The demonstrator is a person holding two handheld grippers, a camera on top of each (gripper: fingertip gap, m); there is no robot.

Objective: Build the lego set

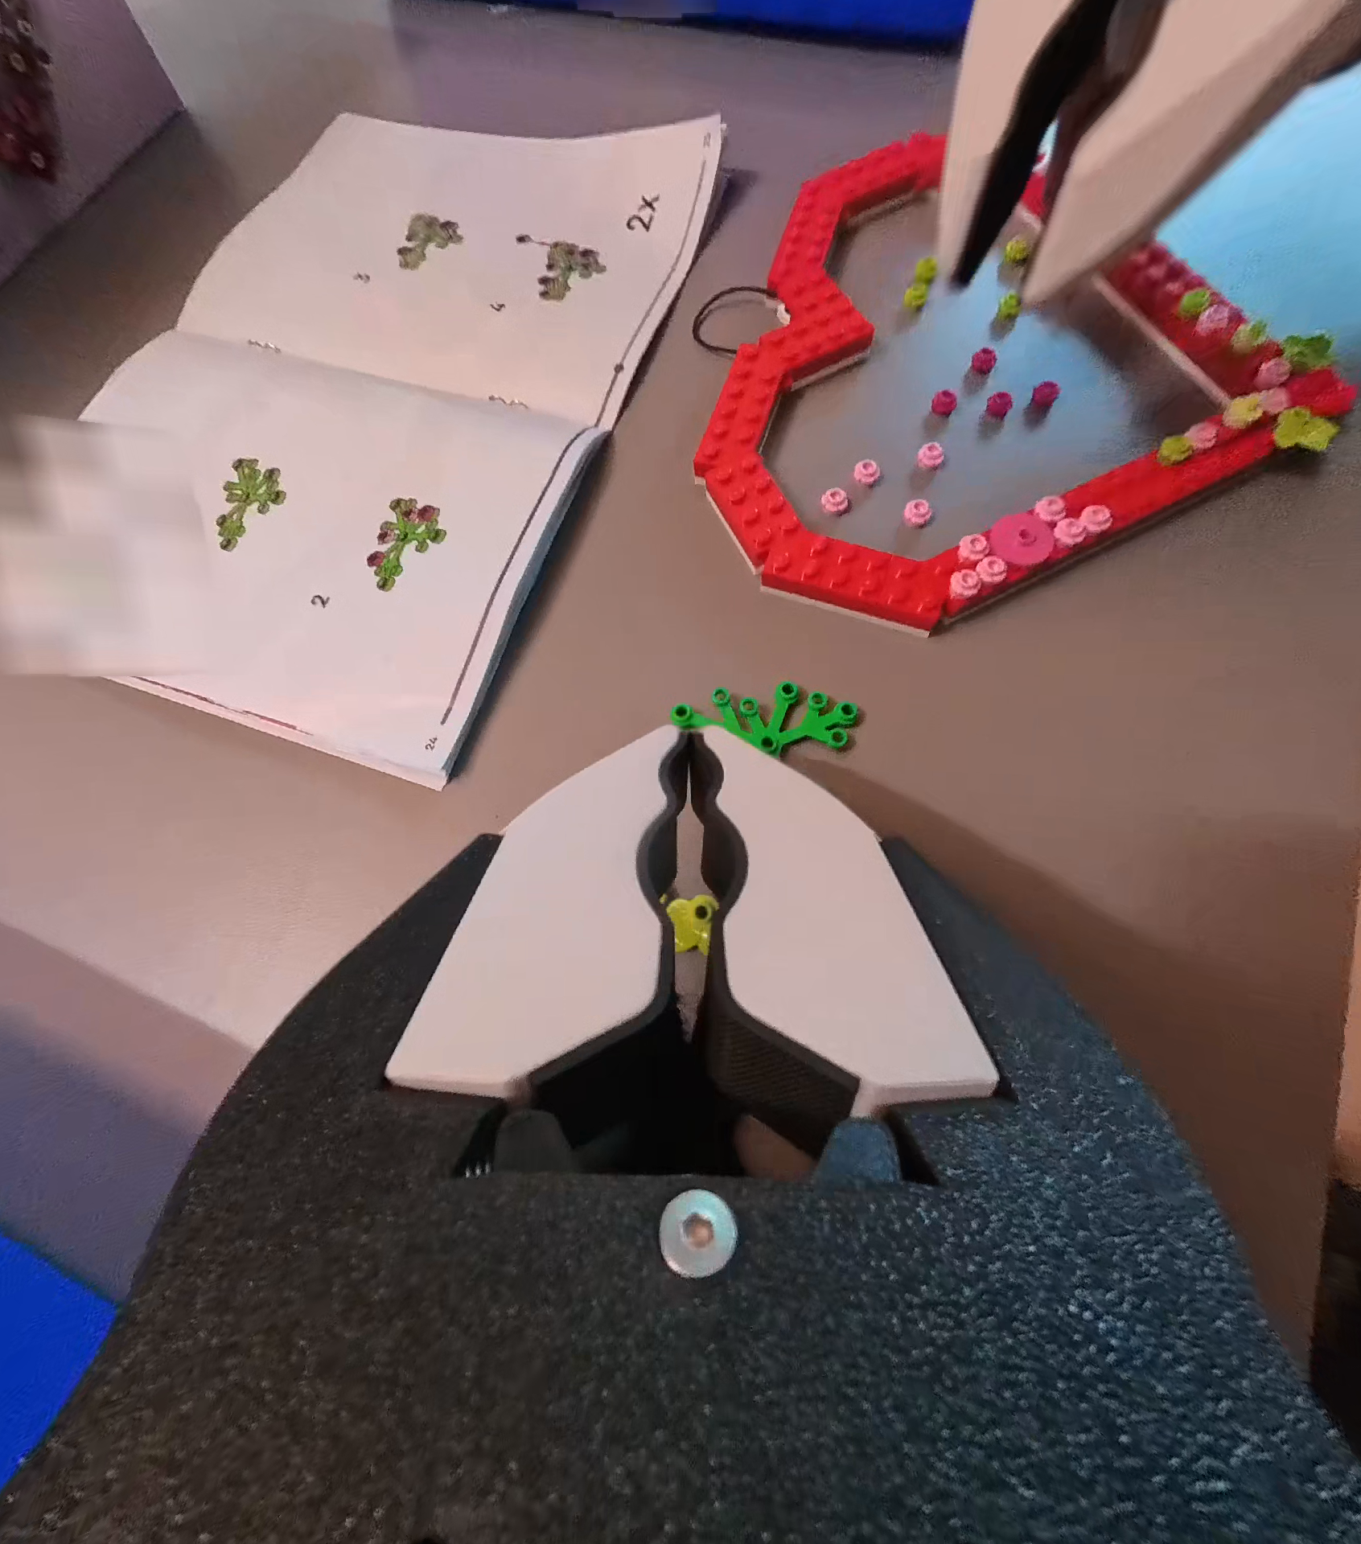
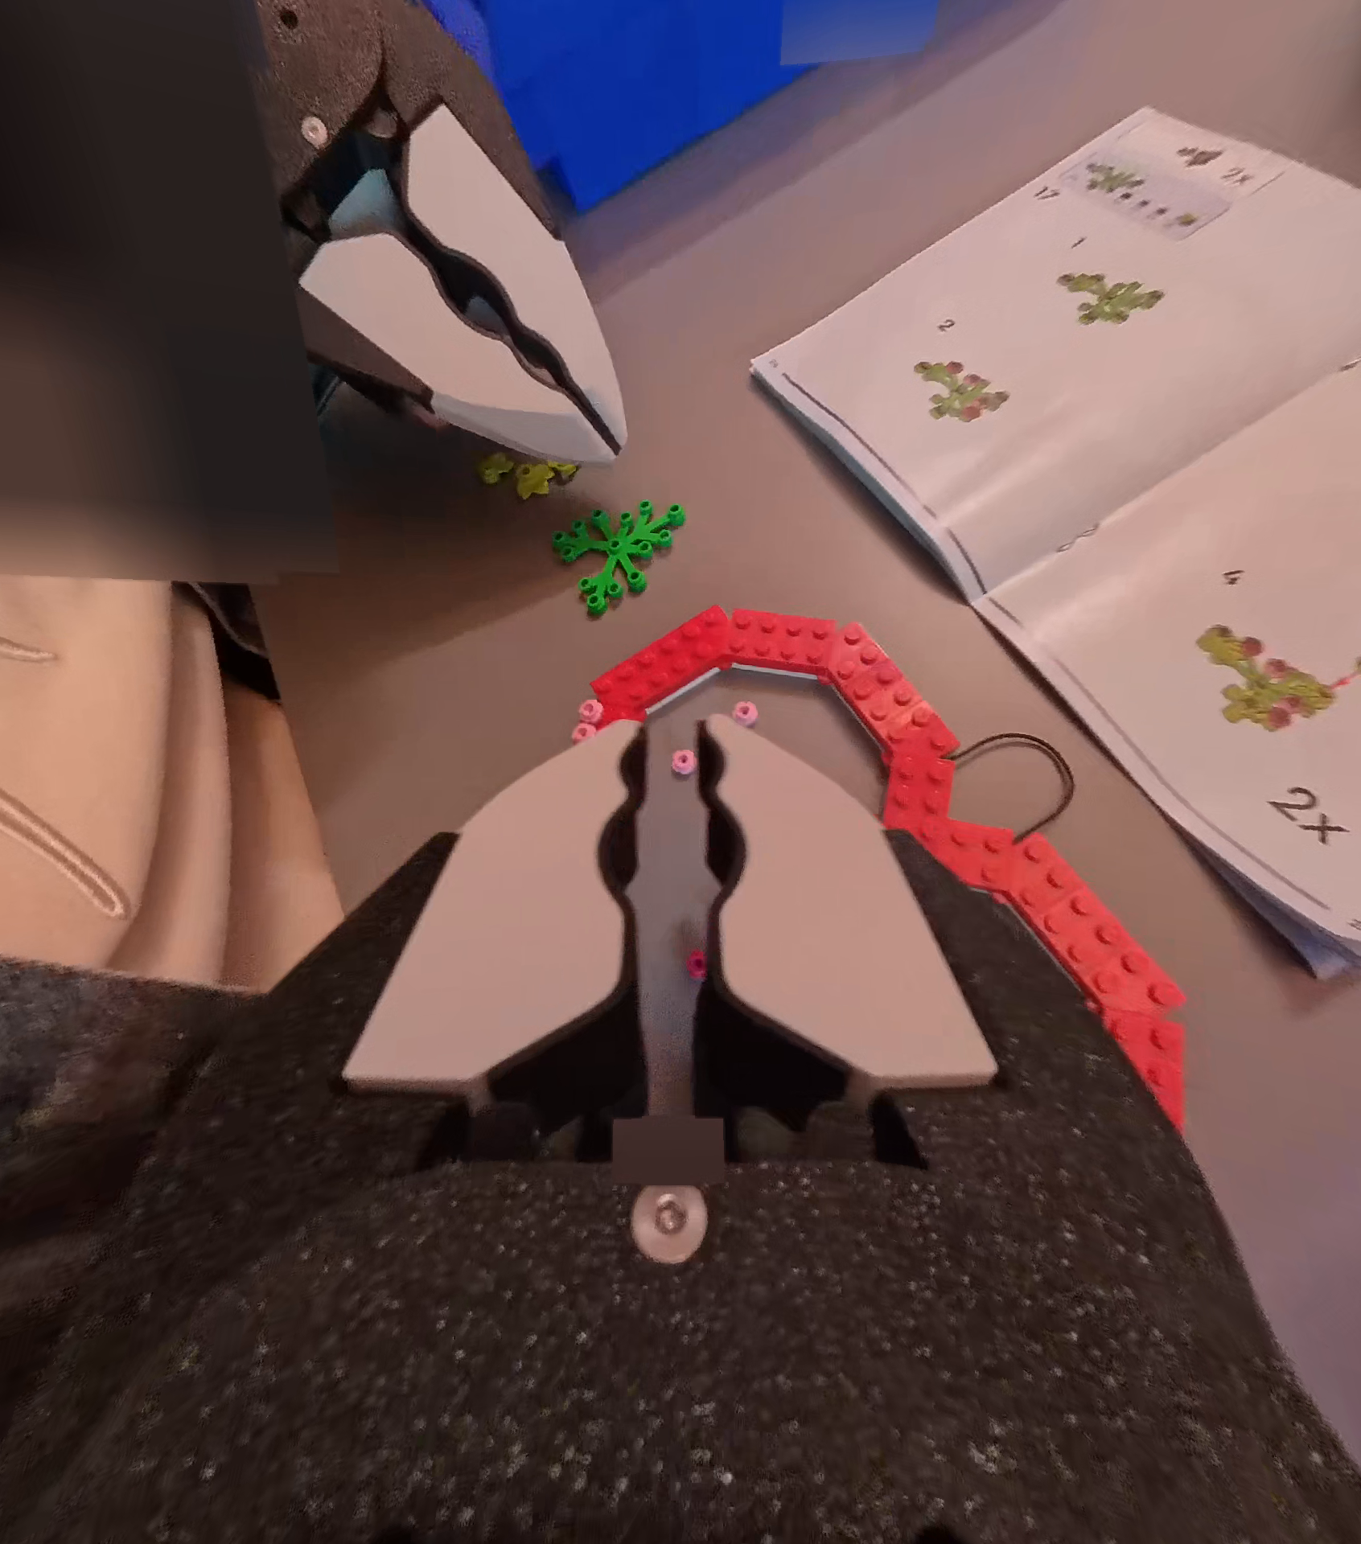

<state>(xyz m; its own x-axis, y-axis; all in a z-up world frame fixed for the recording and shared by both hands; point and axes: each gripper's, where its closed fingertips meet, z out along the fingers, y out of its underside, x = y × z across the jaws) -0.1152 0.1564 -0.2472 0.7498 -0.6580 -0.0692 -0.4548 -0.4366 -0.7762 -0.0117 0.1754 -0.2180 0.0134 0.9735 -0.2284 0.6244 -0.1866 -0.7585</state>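
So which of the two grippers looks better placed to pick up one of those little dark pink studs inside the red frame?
Probably the right gripper: it hangs open over the red frame, with a dark pink stud showing between its fingers. The left gripper is shut, outside the frame by the green leaf piece.

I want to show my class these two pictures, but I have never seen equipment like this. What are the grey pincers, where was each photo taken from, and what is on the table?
They are two hand-held grippers, worked by a person; no robot arm is here. Each carries a camera looking along its two fingers, so each picture shows its own pincers at the bottom. The left gripper is shut, its tips beside a green leaf piece on the table; whether it grips it is unclear. The right gripper is open and empty, over a red heart-shaped brick frame with small pink studs lying inside. An open instruction booklet lies nearby.
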